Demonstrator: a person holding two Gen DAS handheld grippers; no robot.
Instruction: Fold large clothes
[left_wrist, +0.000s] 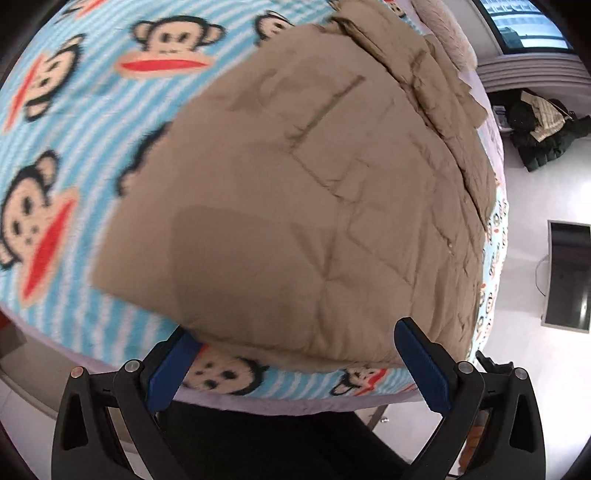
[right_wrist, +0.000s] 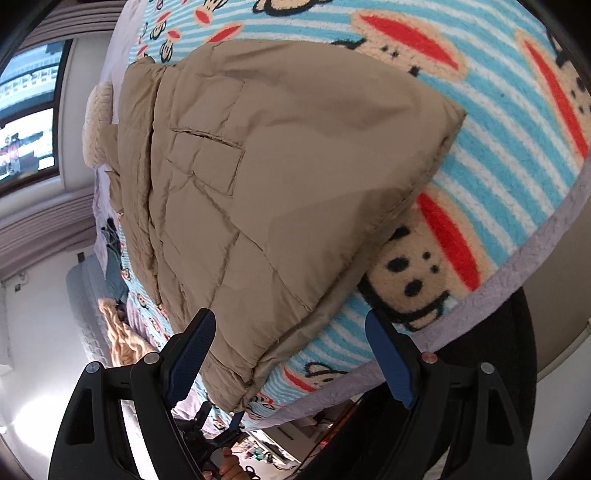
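A tan quilted jacket (left_wrist: 288, 206) lies folded on a bed covered by a blue striped monkey-print blanket (left_wrist: 74, 122). My left gripper (left_wrist: 295, 354) is open, its blue-padded jaws spread wide just off the jacket's near edge, holding nothing. In the right wrist view the same jacket (right_wrist: 280, 177) lies with a pocket flap showing and its fur-trimmed hood at the far left. My right gripper (right_wrist: 291, 350) is open, its jaws straddling the jacket's near corner without closing on it.
The blanket's lilac border (right_wrist: 517, 280) marks the bed edge. A pile of dark clothes (left_wrist: 539, 129) lies on the white floor beyond the bed, with a dark flat panel (left_wrist: 569, 273) nearby. A peach knitted cloth (right_wrist: 122, 332) lies on the bed. A window (right_wrist: 26, 110) is at left.
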